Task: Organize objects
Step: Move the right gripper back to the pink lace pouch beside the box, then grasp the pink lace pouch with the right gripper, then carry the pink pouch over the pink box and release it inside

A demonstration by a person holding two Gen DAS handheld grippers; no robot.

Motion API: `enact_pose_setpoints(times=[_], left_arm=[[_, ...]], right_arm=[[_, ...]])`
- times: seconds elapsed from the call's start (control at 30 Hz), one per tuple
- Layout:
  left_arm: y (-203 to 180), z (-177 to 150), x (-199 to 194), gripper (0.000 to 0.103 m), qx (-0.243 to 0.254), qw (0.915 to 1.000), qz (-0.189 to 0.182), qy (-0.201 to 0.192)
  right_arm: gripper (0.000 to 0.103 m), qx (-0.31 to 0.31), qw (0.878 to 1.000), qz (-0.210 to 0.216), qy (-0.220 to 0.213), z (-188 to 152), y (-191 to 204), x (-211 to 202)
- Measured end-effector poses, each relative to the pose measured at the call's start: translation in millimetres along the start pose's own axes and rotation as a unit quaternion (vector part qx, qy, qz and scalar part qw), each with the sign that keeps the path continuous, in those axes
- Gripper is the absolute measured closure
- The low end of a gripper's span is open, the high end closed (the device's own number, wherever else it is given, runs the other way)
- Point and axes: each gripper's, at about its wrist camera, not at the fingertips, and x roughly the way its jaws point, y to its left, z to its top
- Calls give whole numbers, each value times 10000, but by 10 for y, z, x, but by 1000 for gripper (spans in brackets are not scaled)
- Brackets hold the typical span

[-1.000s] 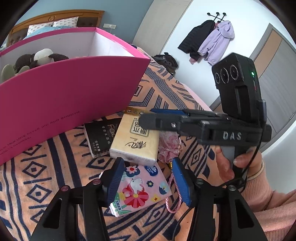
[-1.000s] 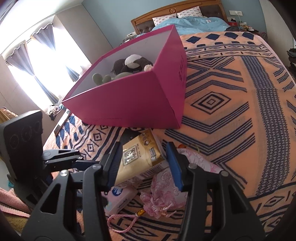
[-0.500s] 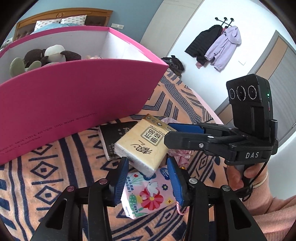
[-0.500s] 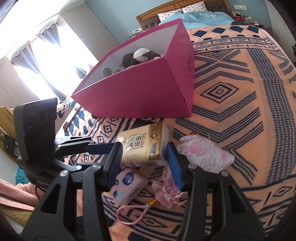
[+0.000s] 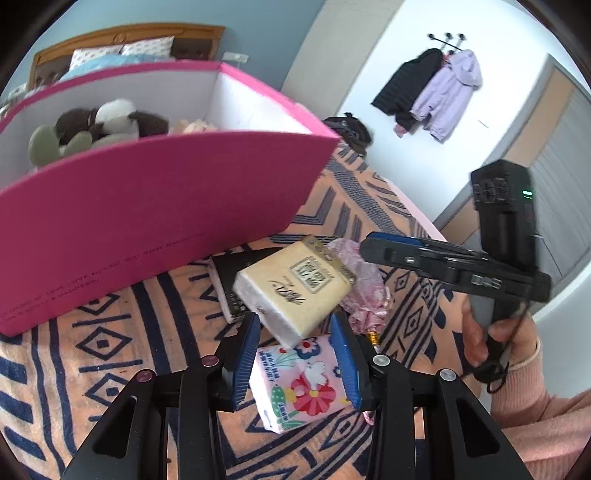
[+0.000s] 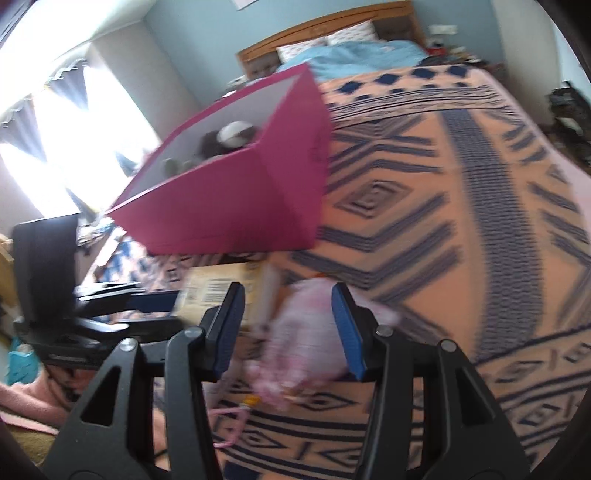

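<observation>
A cream tissue pack [image 5: 295,288] lies tilted on a black pack [image 5: 236,273] and a floral pink tissue pack [image 5: 299,384]. My left gripper [image 5: 295,354] is open, its pads either side of the cream and floral packs. My right gripper [image 6: 286,325] is open and empty, over a pink lace pouch [image 6: 295,339]; the view is blurred. The cream pack [image 6: 221,291] sits just left of its left finger. The right gripper also shows in the left wrist view [image 5: 424,254], above the pouch [image 5: 362,280]. A pink box [image 5: 147,199] holds plush toys [image 5: 96,125].
Everything lies on a bed with an orange and navy patterned blanket [image 6: 461,206]. The pink box [image 6: 251,192] stands just behind the packs. Jackets [image 5: 436,92] hang on the far wall. Pillows and a headboard [image 6: 332,33] are at the bed's far end.
The right gripper let go of the cream tissue pack and swung right, over the lace pouch. The pack dropped back tilted onto the pile. The left gripper stayed open over the floral pack.
</observation>
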Motion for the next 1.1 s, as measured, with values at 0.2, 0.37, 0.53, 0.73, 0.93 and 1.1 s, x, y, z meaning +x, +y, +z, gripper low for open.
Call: enact_pose_setpoints(times=[0.2, 0.37, 0.53, 0.73, 0.93, 1.1], left_arm=[[-86, -19, -71, 61, 242, 9997, 2, -40], [-123, -12, -107, 60, 297, 9996, -15, -31], [-198, 18, -140, 60, 417, 9991, -85, -45], [-393, 38, -82, 60, 687, 9968, -402, 81], [-607, 49, 49, 60, 925, 9933, -642, 246], [-662, 173, -15, 60, 851, 9923, -891, 99]], right_arm=[[44, 90, 9992, -306, 238, -64, -160, 101], [54, -218, 9982, -479, 283, -84, -116, 143], [90, -283, 9984, -426, 238, -129, -142, 55], [95, -196, 9991, -375, -7, -126, -102, -157], [95, -269, 9982, -247, -469, -46, 39, -496], [95, -520, 9950, -148, -844, 90, 248, -731]])
